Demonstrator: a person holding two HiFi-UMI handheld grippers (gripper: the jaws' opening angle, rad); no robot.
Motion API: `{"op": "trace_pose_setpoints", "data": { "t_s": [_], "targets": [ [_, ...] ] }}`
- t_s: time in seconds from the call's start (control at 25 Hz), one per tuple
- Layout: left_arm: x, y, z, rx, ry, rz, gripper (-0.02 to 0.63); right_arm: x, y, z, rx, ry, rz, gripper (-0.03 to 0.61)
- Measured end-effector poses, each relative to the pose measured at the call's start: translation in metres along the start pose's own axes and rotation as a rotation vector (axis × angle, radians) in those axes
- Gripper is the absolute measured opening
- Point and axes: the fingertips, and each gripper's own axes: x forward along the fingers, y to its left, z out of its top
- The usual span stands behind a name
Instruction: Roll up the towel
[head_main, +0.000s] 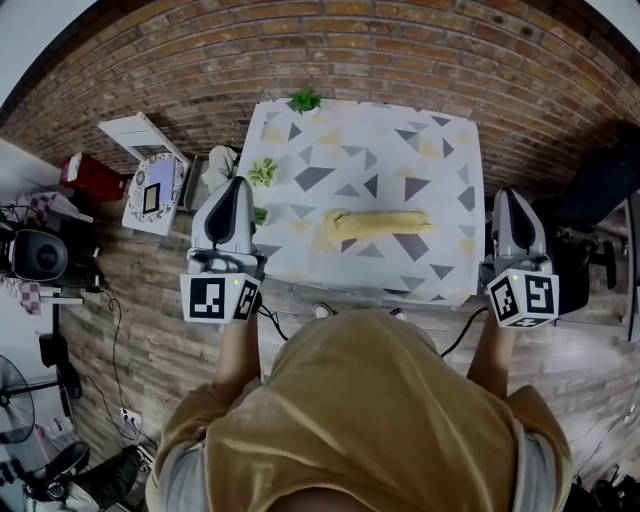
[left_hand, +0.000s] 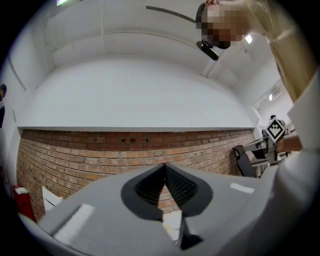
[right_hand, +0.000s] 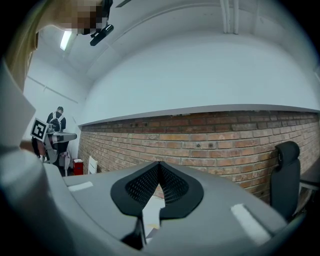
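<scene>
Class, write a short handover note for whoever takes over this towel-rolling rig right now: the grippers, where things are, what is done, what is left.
Left gripper: fingers shut, empty, held at the left edge of the table.
Right gripper: fingers shut, empty, at the right edge.
Yellow towel: lies as a roll across the middle of the table; neither gripper touches it.
Done: the towel looks rolled up.
Left: probably nothing; perhaps check its left end, which looks slightly looser.

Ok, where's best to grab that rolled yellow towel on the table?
Probably mid-length on the towel, coming from above and closing across its narrow width: it lies as a long roll across the table, so the middle should balance.
</scene>
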Motion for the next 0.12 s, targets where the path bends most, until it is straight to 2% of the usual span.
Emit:
{"op": "trace_pose_setpoints", "data": {
  "t_s": [0.12],
  "targets": [
    [-0.003,0.0009,-0.0009,-0.001,0.006,0.001,0.063,-0.0001,0.0032,-0.0007,0.002,0.0,0.006,0.003]
  ]
}}
